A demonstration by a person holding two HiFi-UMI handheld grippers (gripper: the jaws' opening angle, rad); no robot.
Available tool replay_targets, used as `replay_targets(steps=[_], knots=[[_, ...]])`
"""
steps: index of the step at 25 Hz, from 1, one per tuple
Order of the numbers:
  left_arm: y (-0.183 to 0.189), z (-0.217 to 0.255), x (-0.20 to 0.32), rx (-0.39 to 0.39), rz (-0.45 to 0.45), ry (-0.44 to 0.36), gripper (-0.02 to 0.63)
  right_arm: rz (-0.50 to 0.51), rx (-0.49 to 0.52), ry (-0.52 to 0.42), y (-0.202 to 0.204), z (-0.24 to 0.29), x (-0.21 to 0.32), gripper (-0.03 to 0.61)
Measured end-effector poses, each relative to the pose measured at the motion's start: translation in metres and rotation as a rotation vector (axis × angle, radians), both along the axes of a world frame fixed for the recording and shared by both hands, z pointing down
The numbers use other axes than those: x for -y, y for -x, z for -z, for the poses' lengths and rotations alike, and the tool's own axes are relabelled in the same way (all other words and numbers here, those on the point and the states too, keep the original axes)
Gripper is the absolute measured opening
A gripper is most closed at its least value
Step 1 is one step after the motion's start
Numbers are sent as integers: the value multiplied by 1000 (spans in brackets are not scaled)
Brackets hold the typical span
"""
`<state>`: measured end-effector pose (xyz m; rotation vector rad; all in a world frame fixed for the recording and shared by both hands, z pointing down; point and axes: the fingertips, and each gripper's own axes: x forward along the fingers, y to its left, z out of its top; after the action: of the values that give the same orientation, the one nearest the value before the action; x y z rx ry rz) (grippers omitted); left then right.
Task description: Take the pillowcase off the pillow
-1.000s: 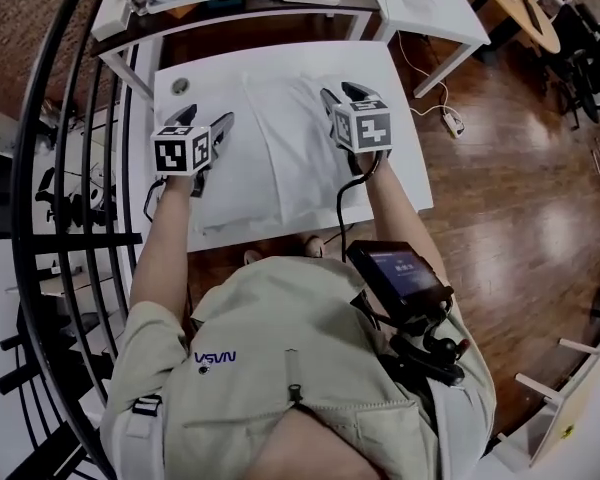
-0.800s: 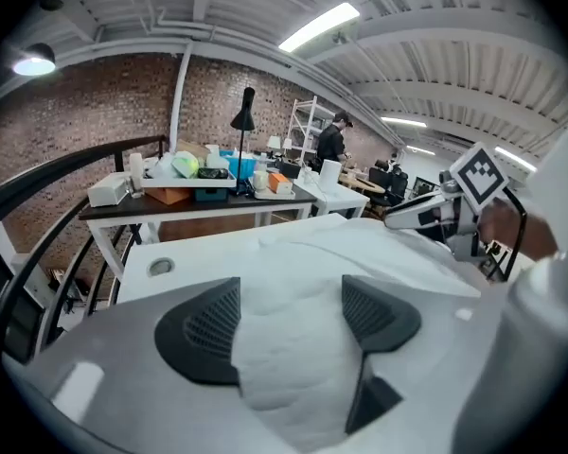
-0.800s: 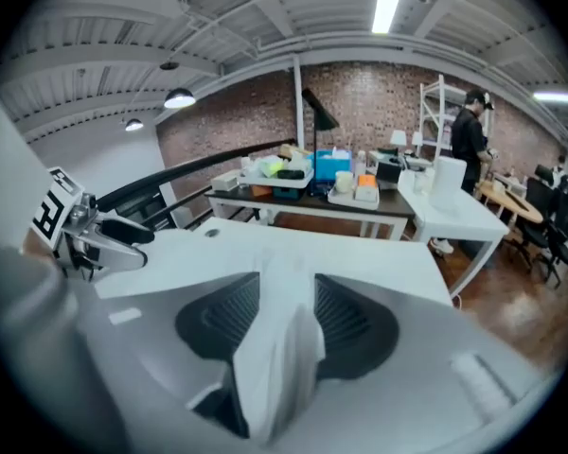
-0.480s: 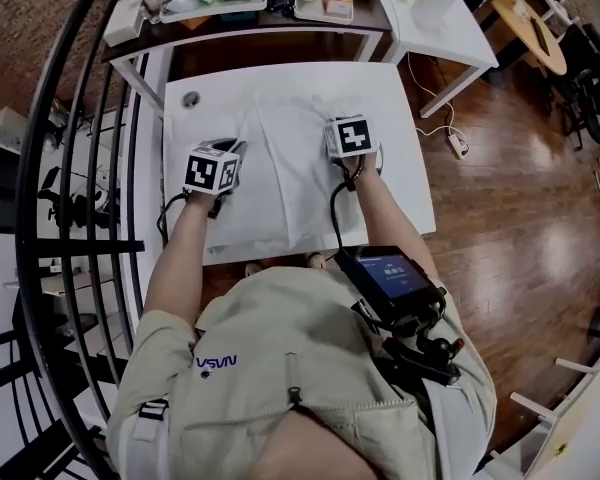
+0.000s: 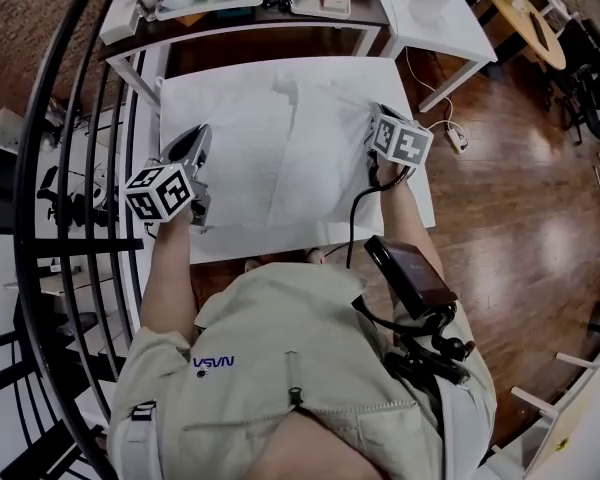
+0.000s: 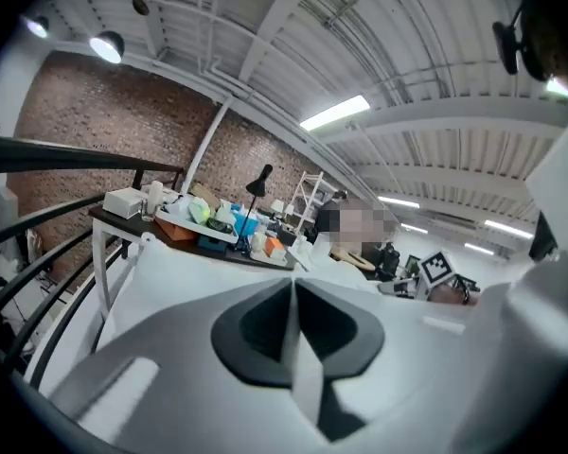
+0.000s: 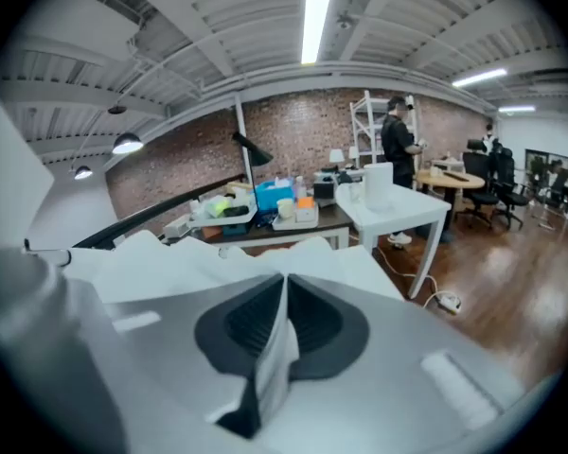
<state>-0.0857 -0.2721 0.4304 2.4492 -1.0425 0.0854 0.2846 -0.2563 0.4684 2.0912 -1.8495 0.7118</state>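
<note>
Indoors, a white table (image 5: 230,245) under the pillowcase (image 5: 280,148) stands on glossy wooden floor (image 5: 510,188).

**A brick-walled workshop with a polished wood floor**

A brick wall (image 7: 293,130) runs along the far side under a white beamed ceiling (image 7: 199,26). The ceiling is lit by long tube lights (image 7: 312,12) and a hanging dome lamp (image 7: 126,143). The wooden floor (image 5: 520,218) is dark and glossy, and a white power strip (image 5: 455,140) lies on it. A white tabletop (image 5: 250,243) stands in the middle. Behind it is a dark desk (image 5: 250,18) crowded with trays and small clutter and bearing a black desk lamp (image 7: 251,154). Just beside the desk stands a second white table (image 5: 445,28). Farther off are a round wooden table (image 5: 525,13), black office chairs (image 5: 585,58) and a white shelf unit (image 7: 369,126). A black curved railing (image 5: 70,168) sweeps down the left.
</note>
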Motion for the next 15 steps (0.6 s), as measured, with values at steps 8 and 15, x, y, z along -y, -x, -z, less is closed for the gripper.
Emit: replay_targets(steps=[8,15], knots=[[25,21,2,-106,70,-11,9,-171,-27,-101,-52,33,-17,9],[-19,-52,31,-17,-6,118,18,-72,91,41,-41,-46,-18,28]])
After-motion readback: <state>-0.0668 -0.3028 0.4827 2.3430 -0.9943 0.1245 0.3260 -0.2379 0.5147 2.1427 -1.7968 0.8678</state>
